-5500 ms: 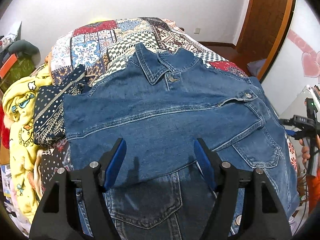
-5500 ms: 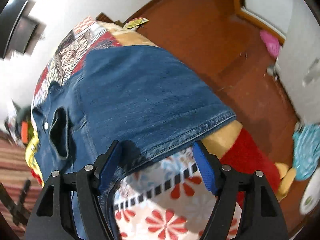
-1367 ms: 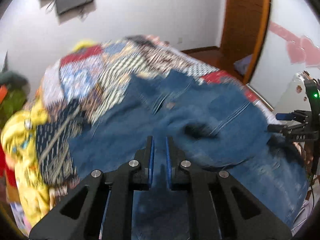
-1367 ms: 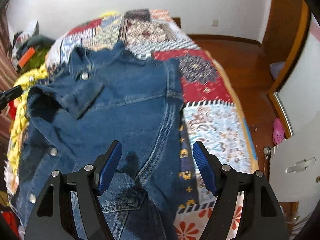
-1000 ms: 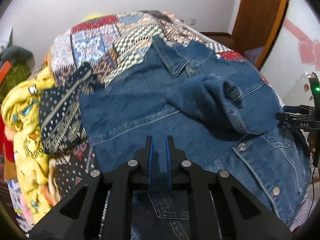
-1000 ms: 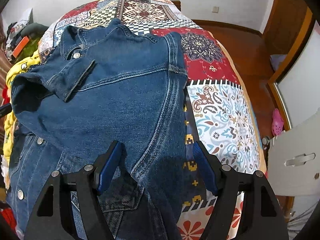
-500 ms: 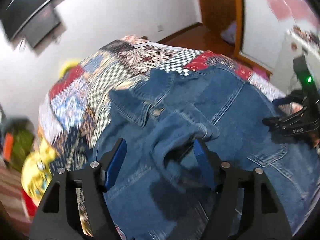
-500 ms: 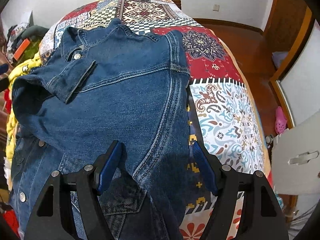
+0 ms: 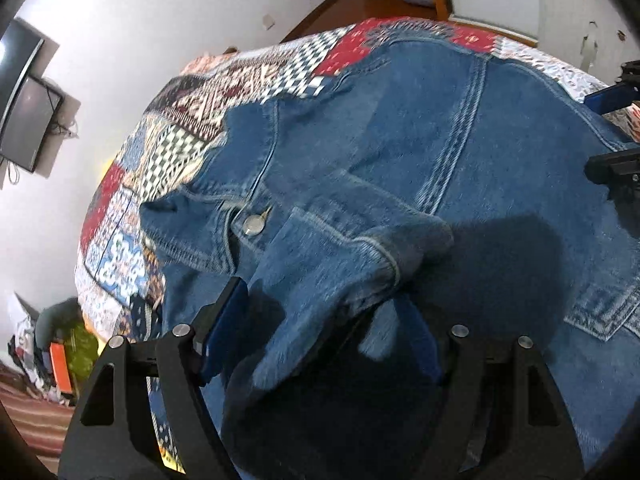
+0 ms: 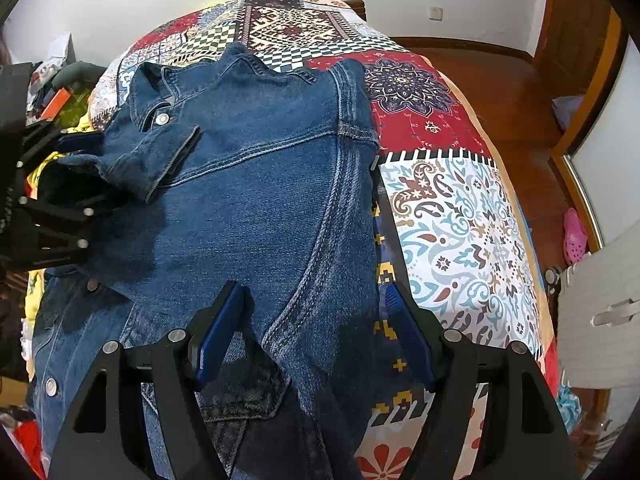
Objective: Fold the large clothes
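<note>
The left gripper (image 9: 324,330) has its blue-padded jaws spread wide, black angular arms reaching over the jacket (image 9: 460,168). Between and just above the pads lies a folded sleeve (image 9: 320,276), its stitched cuff (image 9: 394,264) bunched into a thick roll; the pads flank the cloth without pinching it, as far as the slightly blurred view shows. Beyond the cuff sits the collar (image 9: 192,216) with a round metal button (image 9: 255,225), and a double-stitched seam runs up the back panel.

The right gripper (image 10: 314,336) also stands wide apart, its blue pads straddling the jacket's right edge (image 10: 352,280), holding nothing. The denim here is mid-blue, faded along curved seams, with a darker pocket flap (image 10: 244,404) close to the jaws. The sleeve (image 10: 152,160) lies across the chest toward the collar, beside the left gripper (image 10: 60,184) at the frame's left.

The jacket lies spread on a patchwork quilt (image 10: 452,220) of checks, paisley and medallions covering the bed. Farther out are a reddish wooden floor (image 10: 504,92), a white wall (image 9: 140,40) and a wall-mounted screen (image 9: 24,120).
</note>
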The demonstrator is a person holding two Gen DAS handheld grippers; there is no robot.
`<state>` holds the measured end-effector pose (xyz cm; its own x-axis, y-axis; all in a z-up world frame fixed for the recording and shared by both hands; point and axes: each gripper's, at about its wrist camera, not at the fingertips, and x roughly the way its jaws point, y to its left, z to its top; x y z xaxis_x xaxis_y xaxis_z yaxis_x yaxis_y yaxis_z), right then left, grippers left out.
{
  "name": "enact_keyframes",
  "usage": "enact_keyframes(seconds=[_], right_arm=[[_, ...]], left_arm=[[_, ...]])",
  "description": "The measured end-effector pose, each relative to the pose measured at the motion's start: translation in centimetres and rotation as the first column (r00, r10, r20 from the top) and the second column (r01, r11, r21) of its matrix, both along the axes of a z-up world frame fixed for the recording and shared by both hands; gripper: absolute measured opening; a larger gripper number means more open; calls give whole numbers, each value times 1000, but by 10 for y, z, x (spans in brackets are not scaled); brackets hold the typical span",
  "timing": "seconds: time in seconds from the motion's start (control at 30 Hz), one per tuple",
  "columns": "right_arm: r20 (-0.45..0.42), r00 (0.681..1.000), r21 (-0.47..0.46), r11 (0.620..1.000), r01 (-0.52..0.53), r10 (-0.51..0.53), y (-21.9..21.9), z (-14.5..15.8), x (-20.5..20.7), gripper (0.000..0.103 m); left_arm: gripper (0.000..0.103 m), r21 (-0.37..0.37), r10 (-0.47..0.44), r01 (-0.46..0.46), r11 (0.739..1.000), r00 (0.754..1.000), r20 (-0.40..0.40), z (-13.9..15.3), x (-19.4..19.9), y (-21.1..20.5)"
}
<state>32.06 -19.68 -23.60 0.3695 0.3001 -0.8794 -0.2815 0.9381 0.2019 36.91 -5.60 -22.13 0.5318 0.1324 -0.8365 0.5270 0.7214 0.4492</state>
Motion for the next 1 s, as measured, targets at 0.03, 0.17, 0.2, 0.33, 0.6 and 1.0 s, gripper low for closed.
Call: enact_keyframes(seconds=[0.03, 0.17, 0.2, 0.33, 0.6, 1.0], right_arm=[[-1, 1000, 3, 1000, -1, 1, 0, 0, 1, 70], [-4, 1000, 5, 1000, -1, 1, -2, -1, 3, 70], [-5, 1000, 4, 1000, -2, 2, -2, 0, 3, 70], [1, 1000, -12, 1000, -3, 3, -1, 3, 2, 70], [46, 999, -27, 1000, -5, 6, 6, 23, -3, 70], [82, 993, -26, 996, -83, 84, 49, 44, -9, 70]], left_arm=[[65, -10, -14, 14, 1000, 1000, 13, -1, -1, -1], [30, -47, -24, 24, 999, 1000, 9, -1, -4, -5], [26, -52, -13, 14, 999, 1000, 20, 1, -5, -5], [7, -127, 36, -30, 991, 998, 48, 23, -5, 5], [3, -354, 196, -140, 925, 972, 127, 92, -18, 66], [4, -487, 329, -268, 831, 943, 44, 122, -67, 148]])
